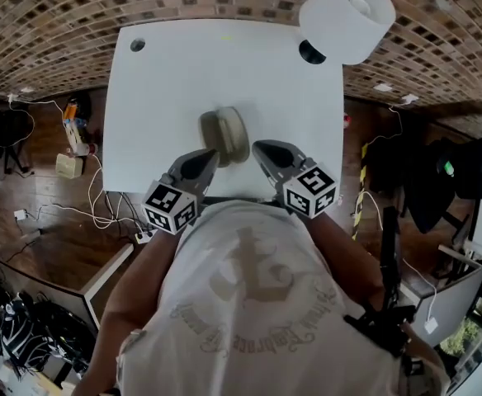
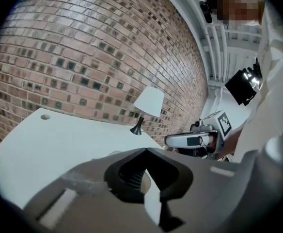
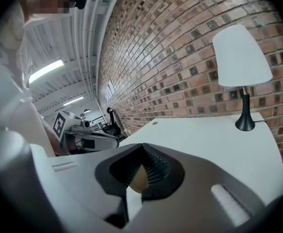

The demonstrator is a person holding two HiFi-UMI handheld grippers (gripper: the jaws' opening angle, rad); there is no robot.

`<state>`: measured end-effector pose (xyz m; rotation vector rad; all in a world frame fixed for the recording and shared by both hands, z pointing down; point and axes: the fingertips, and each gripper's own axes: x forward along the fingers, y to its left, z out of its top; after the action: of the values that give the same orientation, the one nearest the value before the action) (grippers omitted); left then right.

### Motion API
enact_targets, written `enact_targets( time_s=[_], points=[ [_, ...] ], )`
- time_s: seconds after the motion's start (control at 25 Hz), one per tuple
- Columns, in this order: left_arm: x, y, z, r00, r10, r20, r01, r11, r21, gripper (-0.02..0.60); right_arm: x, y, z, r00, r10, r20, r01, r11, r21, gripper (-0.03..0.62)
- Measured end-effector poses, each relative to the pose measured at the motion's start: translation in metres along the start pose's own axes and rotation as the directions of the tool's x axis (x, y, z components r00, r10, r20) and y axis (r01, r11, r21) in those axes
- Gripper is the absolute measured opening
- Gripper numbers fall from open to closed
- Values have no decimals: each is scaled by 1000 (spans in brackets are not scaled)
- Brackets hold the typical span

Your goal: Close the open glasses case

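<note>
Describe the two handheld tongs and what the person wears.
The left tongs and right tongs are grey, tapering to points, with black ribbed inner pads. Each carries a white cube with black square markers at its rear. The person wears a pale short-sleeved T-shirt with a faded printed emblem.

the left gripper point(image 1: 210, 157) and right gripper point(image 1: 259, 148) sit side by side just in front of the chest, tips angled inward toward each other and slightly down. both have their jaws closed tip to tip, gripping nothing. the left forearm point(image 1: 138, 295) and right forearm point(image 1: 340, 254) reach forward.
</note>
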<state>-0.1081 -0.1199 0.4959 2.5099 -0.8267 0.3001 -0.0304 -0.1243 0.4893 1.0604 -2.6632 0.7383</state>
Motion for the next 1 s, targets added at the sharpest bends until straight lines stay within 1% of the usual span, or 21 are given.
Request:
enact_targets(
  time_s=[0.24,0.44,0.6,0.8,0.92,1.0],
  points=[
    [-29,27,-8,1000,-20,-1,20,1000,-21,6,18,16,-5,998,-62,3,62,998,29,8],
    [-44,37,-13,999,-48,-6,48,999,-19,6,22,19,-14,991,-135,5,134,988,76,8],
    [-48,44,-15,998,-61,-12,61,998,-23,6,25,16,-19,983,-182,-18,183,981,66,8],
    [-43,49,-9,999,-46,-11,46,999,-29,6,25,1,-22,980,-195,-52,198,977,78,8],
    [-39,54,-1,1000,-15,3,15,999,-33,6,27,-9,-19,981,-182,-66,187,979,81,8],
    [-36,58,-2,1000,8,5,-8,999,-49,6,29,-14,-21,983,-167,-81,174,981,84,8]
  ],
)
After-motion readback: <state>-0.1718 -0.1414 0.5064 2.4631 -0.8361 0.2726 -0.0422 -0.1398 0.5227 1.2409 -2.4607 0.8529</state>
